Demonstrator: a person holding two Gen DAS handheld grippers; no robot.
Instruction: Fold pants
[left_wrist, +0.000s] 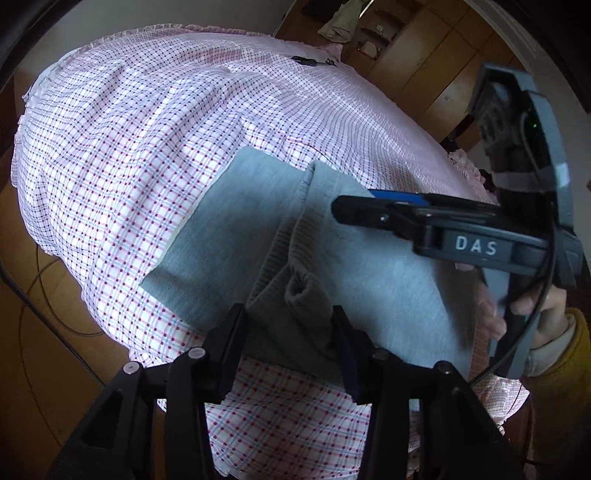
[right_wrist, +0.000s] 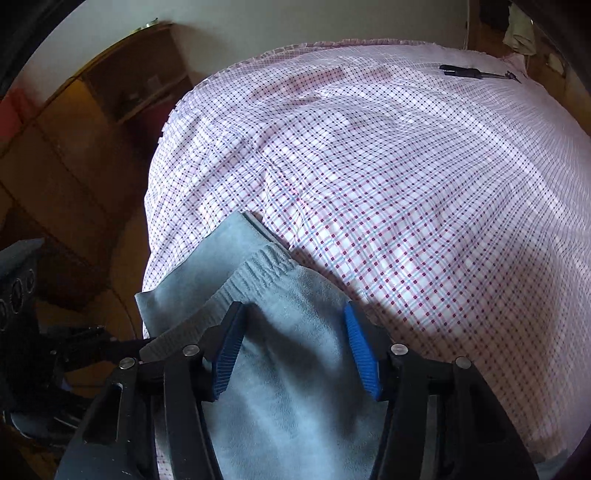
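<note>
On my feeds the grey pants (left_wrist: 236, 236) are lying on the bed (left_wrist: 122, 147), near its front edge, on top of the pink checked sheet. They look already folded over on themselves, with the ribbed elastic waistband (left_wrist: 280, 251) running across the middle of the pile and a flat layer sticking out beyond it.

My left gripper (left_wrist: 290, 332) is right down at the fabric with its jaws apart, and a bunched bit of the waistband sits between them (touching or not, I honestly can't tell from this angle). My right gripper (right_wrist: 293, 350) also has its jaws spread wide, with the blue pads (right_wrist: 360, 354) showing on the inner faces and grey cloth filling the gap underneath. In the left wrist view it comes in from the side over the pants, held in a hand (left_wrist: 546, 314) with a yellow sleeve cuff.

There's a small dark tool-looking thing (right_wrist: 461, 71) lying near the far edge of the bed, well away from the pants.
</note>
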